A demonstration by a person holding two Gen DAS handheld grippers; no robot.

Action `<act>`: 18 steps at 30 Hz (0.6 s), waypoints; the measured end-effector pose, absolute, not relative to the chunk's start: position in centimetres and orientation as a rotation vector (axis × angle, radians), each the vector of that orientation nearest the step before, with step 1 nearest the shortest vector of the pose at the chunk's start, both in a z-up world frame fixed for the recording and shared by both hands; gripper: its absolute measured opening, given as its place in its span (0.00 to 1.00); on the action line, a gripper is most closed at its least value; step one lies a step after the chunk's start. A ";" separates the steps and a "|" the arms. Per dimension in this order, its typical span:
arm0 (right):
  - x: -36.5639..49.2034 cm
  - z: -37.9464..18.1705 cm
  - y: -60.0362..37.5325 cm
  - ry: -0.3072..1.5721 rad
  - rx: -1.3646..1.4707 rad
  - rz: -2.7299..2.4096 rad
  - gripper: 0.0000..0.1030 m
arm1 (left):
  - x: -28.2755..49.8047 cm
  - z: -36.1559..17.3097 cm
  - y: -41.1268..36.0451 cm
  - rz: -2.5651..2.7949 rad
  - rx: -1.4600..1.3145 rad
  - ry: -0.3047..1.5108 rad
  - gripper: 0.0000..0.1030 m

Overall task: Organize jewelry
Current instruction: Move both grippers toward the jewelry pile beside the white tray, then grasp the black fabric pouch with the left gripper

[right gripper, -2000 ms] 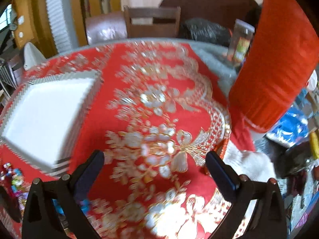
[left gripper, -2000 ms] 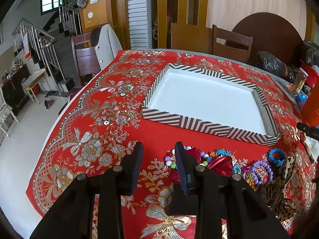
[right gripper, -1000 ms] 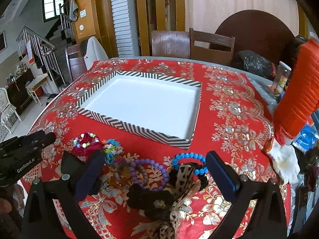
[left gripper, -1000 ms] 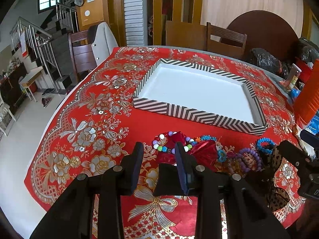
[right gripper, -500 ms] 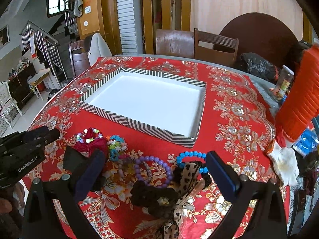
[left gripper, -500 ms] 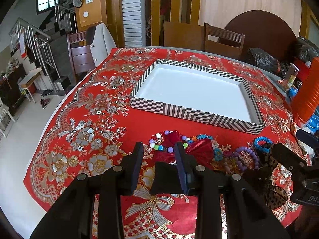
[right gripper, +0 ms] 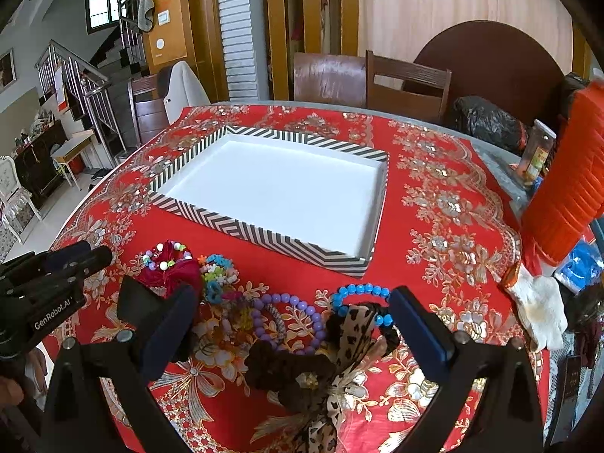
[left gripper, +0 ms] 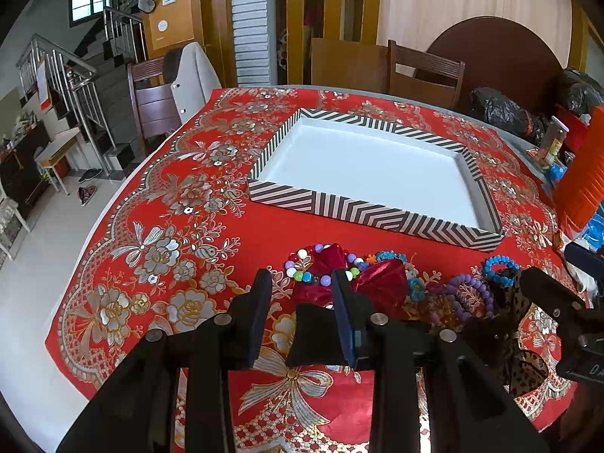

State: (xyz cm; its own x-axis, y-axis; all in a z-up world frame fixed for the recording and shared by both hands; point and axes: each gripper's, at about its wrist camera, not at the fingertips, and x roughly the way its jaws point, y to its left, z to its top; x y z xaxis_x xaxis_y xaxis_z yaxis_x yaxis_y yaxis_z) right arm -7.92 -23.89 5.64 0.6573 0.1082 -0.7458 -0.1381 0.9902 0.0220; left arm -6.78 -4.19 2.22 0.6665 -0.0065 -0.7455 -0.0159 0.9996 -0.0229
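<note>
A pile of jewelry lies on the red tablecloth in front of a striped tray (left gripper: 373, 211) (right gripper: 264, 232) with a bare white floor. The pile holds a red bow with coloured beads (left gripper: 324, 260) (right gripper: 170, 268), a purple bead bracelet (right gripper: 290, 317), a blue bead bracelet (right gripper: 360, 292) and a leopard-print bow (right gripper: 347, 343). My left gripper (left gripper: 302, 302) is open and empty, hovering just left of the red bow. My right gripper (right gripper: 292, 324) is wide open and empty above the bracelets and the leopard bow.
An orange ribbed cylinder (right gripper: 570, 188) and a white glove (right gripper: 540, 309) sit at the table's right edge, with a small jar (right gripper: 536, 154) and black bags (right gripper: 487, 120) behind. Chairs (right gripper: 404, 83) stand around the round table.
My right gripper swung from the table's right side to over the jewelry pile and has since edged closer. My left gripper drew back slightly, then held nearly still.
</note>
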 end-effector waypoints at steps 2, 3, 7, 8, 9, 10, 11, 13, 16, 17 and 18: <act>-8.0 5.7 -23.9 0.845 -0.037 0.142 1.00 | -6.8 2.2 -4.1 0.006 -0.031 0.843 0.41; -8.0 5.7 -23.9 0.847 -0.036 0.145 1.00 | -6.8 2.2 -4.0 0.007 -0.032 0.841 0.41; -7.9 5.7 -24.0 0.851 -0.036 0.141 1.00 | -6.8 2.3 -3.8 -0.002 -0.036 0.849 0.41; -7.9 5.7 -24.1 0.852 -0.030 0.141 1.00 | -6.8 2.4 -3.6 -0.005 -0.036 0.848 0.41; -8.0 5.7 -24.2 0.850 -0.026 0.138 1.00 | -6.9 2.5 -3.4 -0.009 -0.036 0.847 0.41; -8.0 5.7 -24.3 0.847 -0.024 0.135 1.00 | -7.0 2.5 -3.1 -0.014 -0.038 0.849 0.40; -8.0 5.7 -24.5 0.846 -0.023 0.132 1.00 | -7.1 2.4 -3.0 -0.018 -0.039 0.852 0.41; -8.0 5.6 -24.7 0.851 -0.015 0.131 1.00 | -7.2 2.2 -2.6 -0.025 -0.048 0.867 0.41; -7.7 5.5 -25.3 0.857 0.018 0.143 1.00 | -7.2 1.6 -1.9 -0.042 -0.078 0.902 0.41; -7.7 5.5 -25.3 0.856 0.020 0.146 1.00 | -7.2 1.4 -1.7 -0.043 -0.083 0.911 0.41; -7.7 5.5 -25.3 0.855 0.018 0.147 1.00 | -7.3 1.3 -1.7 -0.043 -0.085 0.915 0.41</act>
